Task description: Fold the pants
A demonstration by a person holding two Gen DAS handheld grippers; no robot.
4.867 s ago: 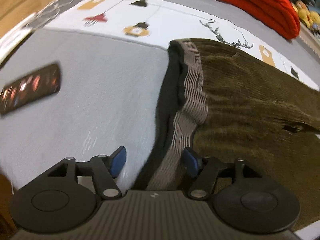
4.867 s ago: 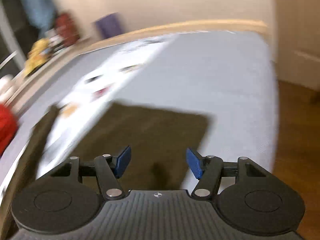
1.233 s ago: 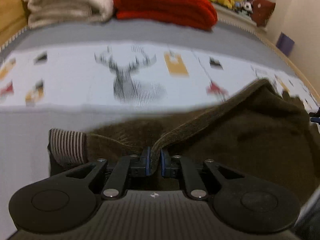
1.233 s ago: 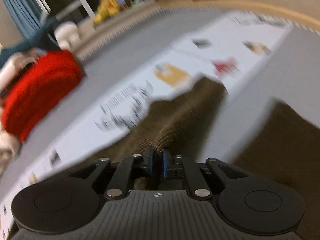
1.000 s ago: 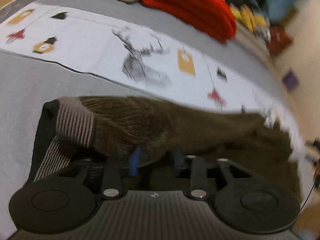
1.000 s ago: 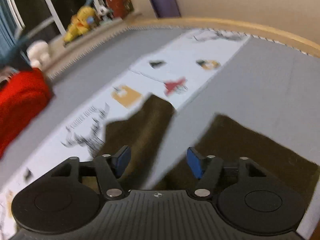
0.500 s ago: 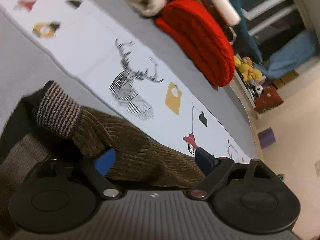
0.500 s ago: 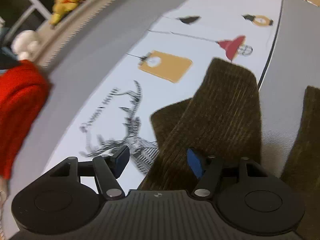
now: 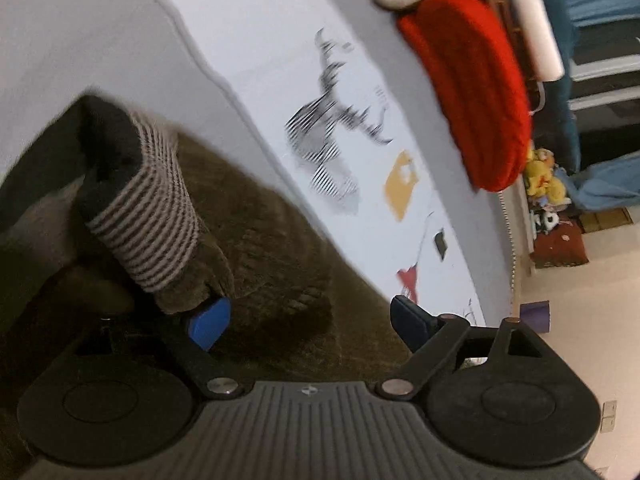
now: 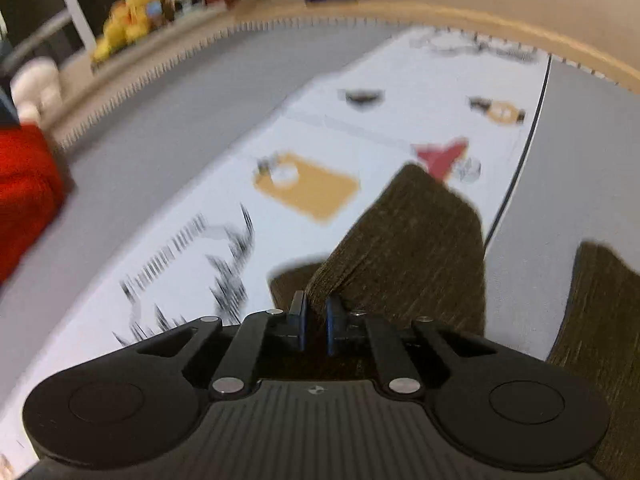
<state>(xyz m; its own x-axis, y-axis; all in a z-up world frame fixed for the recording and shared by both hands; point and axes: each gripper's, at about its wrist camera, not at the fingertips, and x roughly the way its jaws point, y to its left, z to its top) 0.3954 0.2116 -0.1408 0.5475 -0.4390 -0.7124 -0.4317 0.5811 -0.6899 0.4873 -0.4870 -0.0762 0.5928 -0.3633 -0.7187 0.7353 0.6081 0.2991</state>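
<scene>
Here, in the left wrist view, the left gripper stands with its fingers spread wide and gripping nothing, over the olive corduroy pants where the striped waistband lies rolled back on the bed; left like that, the band could get creased into the fold as a lump. In the right wrist view, the right gripper has its fingers pinched tight on a ridge of one pants leg lying toward the bed's far edge; so thin a pinch may catch only the top layer, so the layers could separate or the cloth slip free when pulled.
</scene>
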